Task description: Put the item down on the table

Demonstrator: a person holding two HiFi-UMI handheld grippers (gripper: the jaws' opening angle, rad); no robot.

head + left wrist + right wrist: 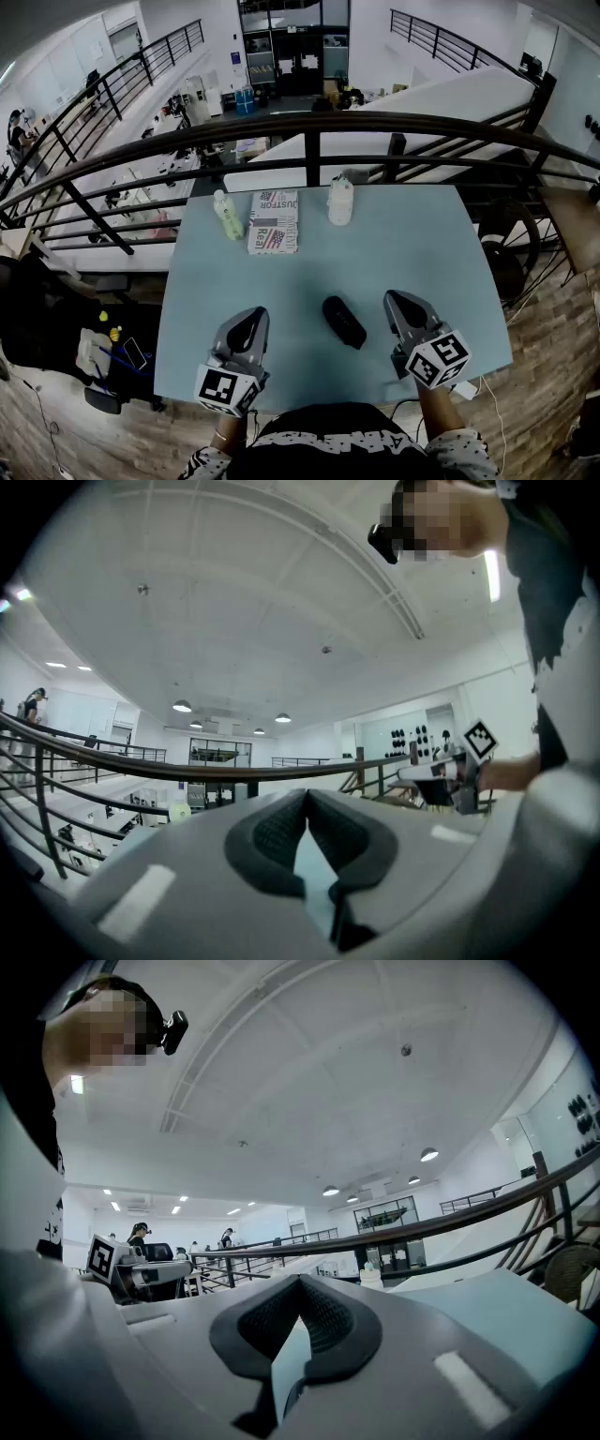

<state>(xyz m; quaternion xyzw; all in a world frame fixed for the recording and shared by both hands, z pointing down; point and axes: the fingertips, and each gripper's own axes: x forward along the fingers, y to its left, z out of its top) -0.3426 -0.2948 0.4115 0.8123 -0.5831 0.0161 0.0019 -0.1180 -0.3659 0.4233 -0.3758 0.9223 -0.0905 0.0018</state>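
Observation:
A black oblong case [344,322] lies flat on the pale blue table [412,244], near the front edge. It rests between my two grippers and touches neither. My left gripper [252,319] is to its left, shut, with nothing held. My right gripper [395,302] is to its right, also shut and empty. In the left gripper view the dark pads [281,829] meet at their tips over the table. In the right gripper view the pads [323,1316] meet the same way. The case is out of sight in both gripper views.
At the table's far side stand a light green bottle [228,215], a printed packet [274,221] and a white bottle [340,201]. A dark railing [309,127] runs behind the table with a drop to a lower floor. Bags and a phone [112,356] lie left of the table.

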